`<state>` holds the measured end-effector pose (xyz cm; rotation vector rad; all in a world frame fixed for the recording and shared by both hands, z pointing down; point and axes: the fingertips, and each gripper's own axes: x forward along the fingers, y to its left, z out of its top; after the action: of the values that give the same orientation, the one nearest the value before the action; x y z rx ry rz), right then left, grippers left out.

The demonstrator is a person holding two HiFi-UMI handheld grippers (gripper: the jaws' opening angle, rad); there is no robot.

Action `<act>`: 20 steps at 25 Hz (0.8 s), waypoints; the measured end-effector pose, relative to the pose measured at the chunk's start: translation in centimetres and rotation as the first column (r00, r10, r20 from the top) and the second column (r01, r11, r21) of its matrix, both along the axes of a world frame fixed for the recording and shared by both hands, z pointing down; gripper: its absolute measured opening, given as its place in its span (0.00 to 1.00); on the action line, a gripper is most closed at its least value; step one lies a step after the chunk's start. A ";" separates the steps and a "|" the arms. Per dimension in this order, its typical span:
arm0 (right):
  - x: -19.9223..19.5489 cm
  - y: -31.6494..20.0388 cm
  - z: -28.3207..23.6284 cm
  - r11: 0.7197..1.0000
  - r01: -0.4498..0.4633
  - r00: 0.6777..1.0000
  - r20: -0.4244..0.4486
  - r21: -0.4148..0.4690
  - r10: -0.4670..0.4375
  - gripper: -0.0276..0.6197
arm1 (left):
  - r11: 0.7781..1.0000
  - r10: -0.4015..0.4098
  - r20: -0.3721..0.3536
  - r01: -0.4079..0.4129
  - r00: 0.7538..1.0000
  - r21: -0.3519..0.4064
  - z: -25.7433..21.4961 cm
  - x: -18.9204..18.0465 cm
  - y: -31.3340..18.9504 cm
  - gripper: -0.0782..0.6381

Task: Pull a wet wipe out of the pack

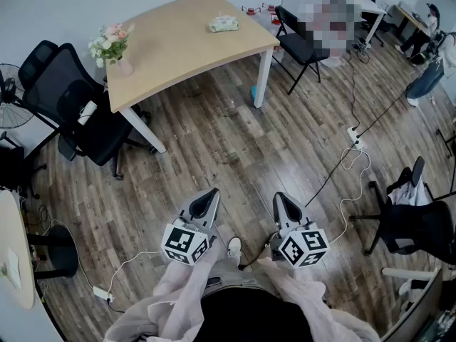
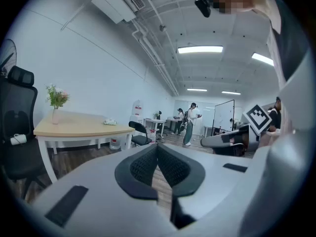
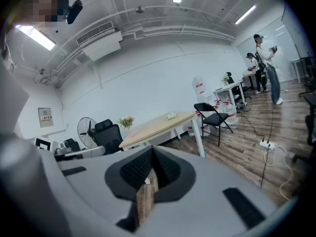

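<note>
L gripper point(image 1: 212, 193) & R gripper point(image 1: 279, 198) jaws both closed, empty; wipe pack point(image 1: 224, 24) on table point(image 1: 171, 48), well apart

Bright, even light from ceiling strip lights point(image 2: 200, 49); shadows faint; both gripper views bend strongly at the edges, with dark corners and soft foregrounds

This is an open-plan office. A pale wooden counter point(image 1: 185, 41) stands on plank flooring point(image 1: 235, 148), with black swivel chairs point(image 1: 100, 134) beside it and a folding chair point(image 1: 299, 45) near one corner. A power strip point(image 1: 354, 135) with trailing cables lies on the floor. Further off are more desks point(image 3: 229, 90), and people point(image 2: 190, 125) stand near a whiteboard point(image 2: 224, 113). Strip lights point(image 2: 200, 49), an air conditioner point(image 3: 101, 43) and exposed pipes point(image 2: 148, 48) hang under the bare ceiling.
</note>
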<state>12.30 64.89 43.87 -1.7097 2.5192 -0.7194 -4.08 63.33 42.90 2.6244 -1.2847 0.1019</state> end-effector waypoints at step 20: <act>0.1 -2.0 -0.3 0.999 -0.030 1.000 -0.006 0.022 0.031 0.07 | 1.000 0.013 0.006 -0.013 1.000 -0.025 0.8 0.0 -2.4 0.12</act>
<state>12.42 62.90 43.55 -1.7427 2.4900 -0.6833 -4.04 60.93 43.72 2.6140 -1.2598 0.1269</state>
